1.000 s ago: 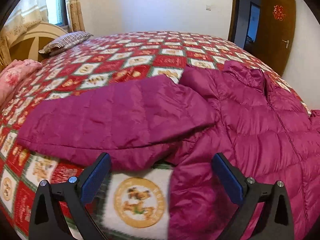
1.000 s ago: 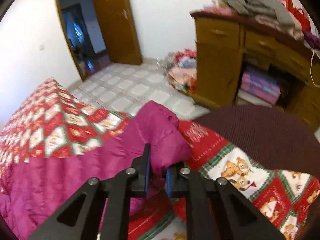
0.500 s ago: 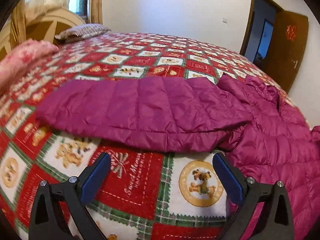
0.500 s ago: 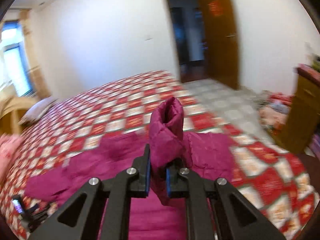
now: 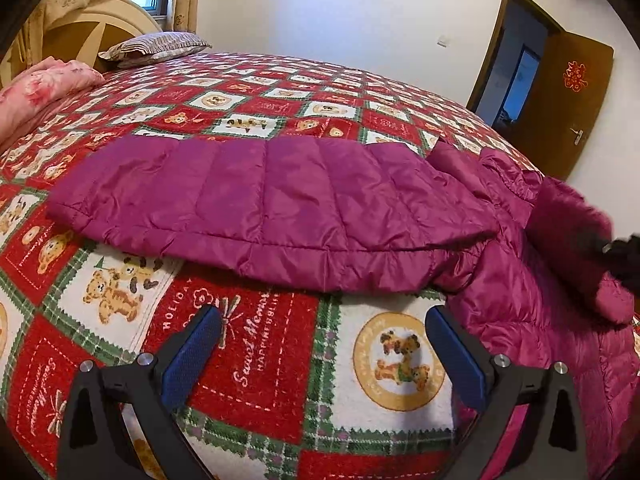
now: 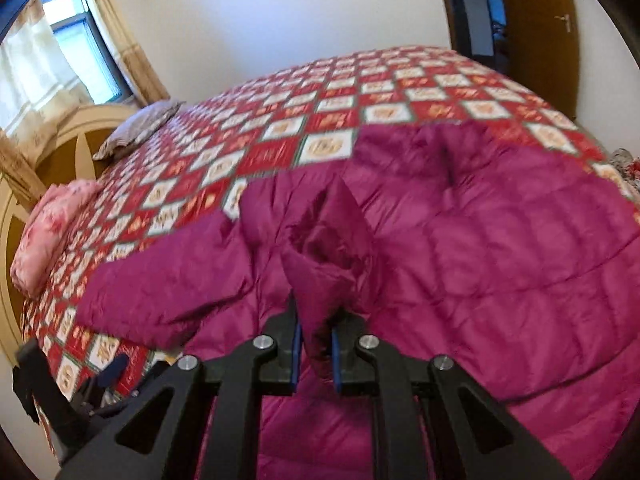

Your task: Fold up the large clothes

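Now — right tongs [image 6: 314, 354] clamped on jacket [image 6: 500, 264] sleeve cuff | left tongs [image 5: 320, 356] wide apart, empty — above blanket [image 5: 280, 360]

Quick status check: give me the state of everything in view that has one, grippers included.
Jacket: spread on the bed, not yet folded.
Left sleeve: laid out flat across the blanket.
Right sleeve: cuff lifted over the jacket body, pinched.
Right gripper: shut on the right sleeve.
Left gripper: open, empty, over the blanket.
Door: open.
Pillow: lying at the head of the bed.
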